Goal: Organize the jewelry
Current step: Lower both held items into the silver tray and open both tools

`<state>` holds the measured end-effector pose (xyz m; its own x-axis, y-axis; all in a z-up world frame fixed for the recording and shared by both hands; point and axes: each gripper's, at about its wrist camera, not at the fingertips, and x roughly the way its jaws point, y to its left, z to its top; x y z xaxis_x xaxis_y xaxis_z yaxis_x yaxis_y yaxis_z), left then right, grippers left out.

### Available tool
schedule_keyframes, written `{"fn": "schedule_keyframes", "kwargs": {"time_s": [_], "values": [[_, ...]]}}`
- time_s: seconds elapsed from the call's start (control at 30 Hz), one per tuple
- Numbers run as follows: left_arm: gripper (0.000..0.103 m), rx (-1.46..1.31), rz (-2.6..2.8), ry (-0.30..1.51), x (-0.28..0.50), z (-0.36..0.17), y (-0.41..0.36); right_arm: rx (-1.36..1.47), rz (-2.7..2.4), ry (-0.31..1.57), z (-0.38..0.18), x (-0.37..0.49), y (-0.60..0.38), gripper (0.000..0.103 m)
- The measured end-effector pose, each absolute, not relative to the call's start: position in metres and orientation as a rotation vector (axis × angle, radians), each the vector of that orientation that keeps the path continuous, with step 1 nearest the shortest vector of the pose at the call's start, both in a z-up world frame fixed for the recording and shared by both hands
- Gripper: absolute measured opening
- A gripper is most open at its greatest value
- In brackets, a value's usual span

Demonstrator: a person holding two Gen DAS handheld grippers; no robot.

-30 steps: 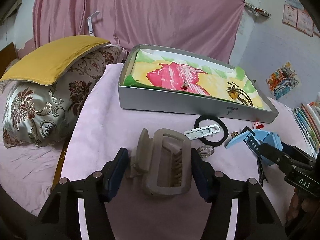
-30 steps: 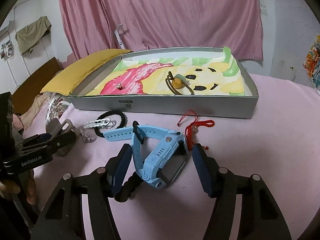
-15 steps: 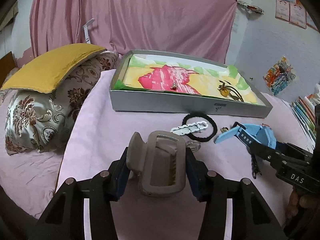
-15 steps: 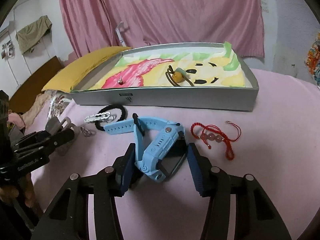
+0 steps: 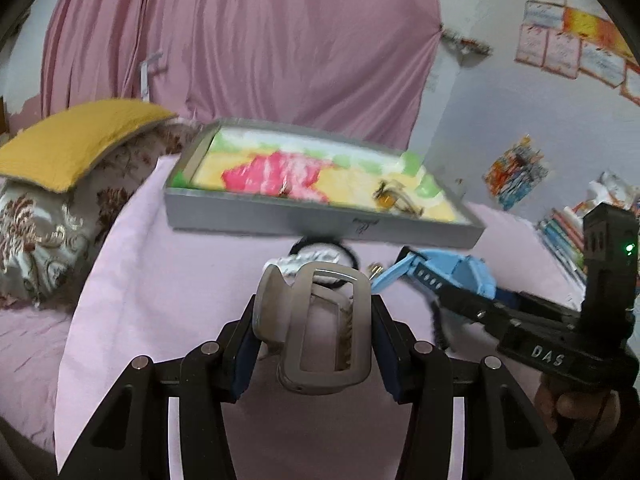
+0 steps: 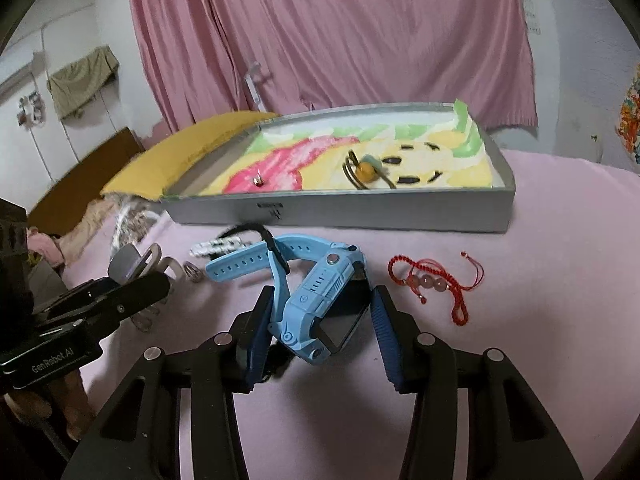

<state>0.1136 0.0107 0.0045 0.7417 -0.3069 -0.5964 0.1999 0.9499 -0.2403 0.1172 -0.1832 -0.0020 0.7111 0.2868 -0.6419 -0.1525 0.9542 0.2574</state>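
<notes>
My left gripper (image 5: 316, 344) is shut on a large grey hair claw clip (image 5: 320, 332) and holds it above the pink bedsheet. My right gripper (image 6: 320, 324) is shut on a light blue watch (image 6: 316, 300); it also shows in the left wrist view (image 5: 452, 276). A grey box (image 6: 360, 210) lined with a cartoon cloth stands behind, holding an amber-bead piece (image 6: 366, 170) and a small ring (image 6: 259, 180). A red bead bracelet (image 6: 432, 284), a white chain clip (image 6: 218, 246), a black hair tie (image 5: 344, 250) and a silver ring (image 6: 192, 271) lie on the sheet.
A floral pillow (image 5: 36, 216) with a yellow cushion (image 5: 68, 140) lies left of the box. A pink curtain (image 5: 240, 40) hangs behind. Books (image 5: 560, 236) sit at the far right in the left wrist view.
Both grippers closed on their items and lifted. The clip rose off the sheet. The watch rose too, uncovering the red bracelet.
</notes>
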Motion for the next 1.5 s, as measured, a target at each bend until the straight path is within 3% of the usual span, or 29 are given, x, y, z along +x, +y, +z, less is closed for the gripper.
{"fn": "schedule_keyframes", "kwargs": {"time_s": [0.57, 0.83, 1.07, 1.5], "values": [[0.048, -0.2, -0.239, 0.343, 0.142, 0.061, 0.002, 0.075, 0.21, 0.349, 0.075, 0.123, -0.184, 0.042], [0.048, -0.148, -0.219, 0.266, 0.172, 0.075, -0.011, 0.011, 0.162, 0.27, 0.089, 0.149, -0.183, 0.042], [0.048, -0.151, -0.201, 0.351, 0.214, 0.069, -0.02, 0.036, 0.136, 0.359, 0.075, 0.191, -0.186, 0.042], [0.048, -0.174, -0.261, 0.669, 0.269, 0.03, -0.042, 0.11, 0.047, 0.642, 0.035, 0.242, -0.213, 0.043]]}}
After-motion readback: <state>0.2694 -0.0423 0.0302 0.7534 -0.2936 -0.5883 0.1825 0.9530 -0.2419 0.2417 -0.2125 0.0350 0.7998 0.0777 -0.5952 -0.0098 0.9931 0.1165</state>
